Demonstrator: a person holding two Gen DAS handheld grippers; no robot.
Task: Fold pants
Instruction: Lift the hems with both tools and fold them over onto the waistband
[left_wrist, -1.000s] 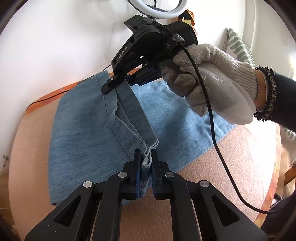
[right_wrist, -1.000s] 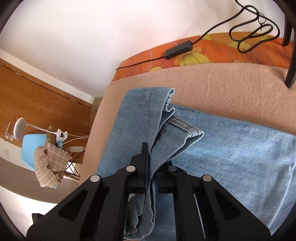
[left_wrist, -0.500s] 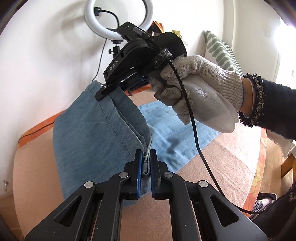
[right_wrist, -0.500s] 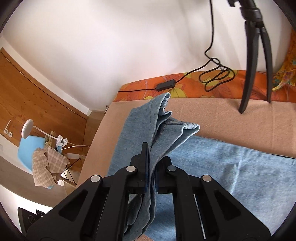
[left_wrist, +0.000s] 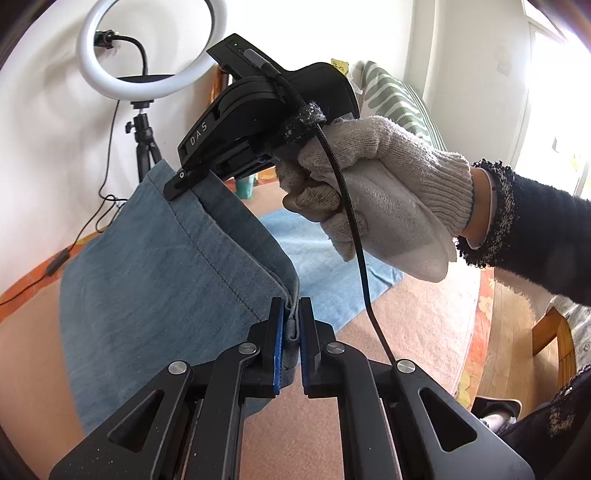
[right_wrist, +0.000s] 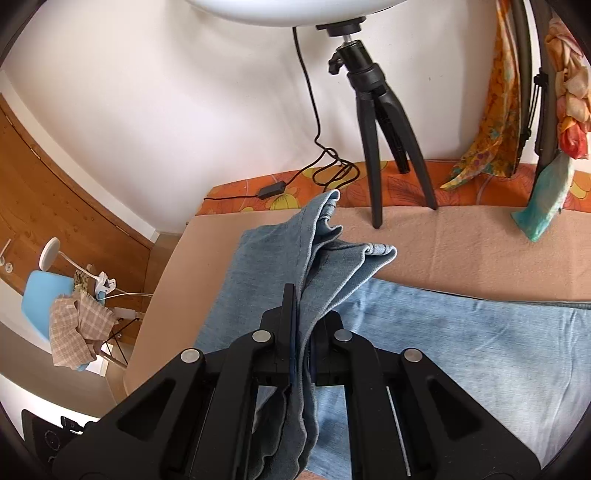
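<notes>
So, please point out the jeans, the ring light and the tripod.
jeans (left_wrist: 155, 280), left wrist view, on the lifted denim.
ring light (left_wrist: 151, 44), left wrist view, on its white ring.
tripod (right_wrist: 373, 122), right wrist view, on a leg.

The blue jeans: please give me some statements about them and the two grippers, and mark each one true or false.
1. Both the left gripper and the right gripper are shut on the jeans. True.
2. All of the jeans lie flat on the table. False: the gripped end is lifted off the beige cover.
3. The hand on the right gripper wears a knit glove. True.
4. The tripod stands on the jeans. False: it stands on the cover behind them.
</notes>
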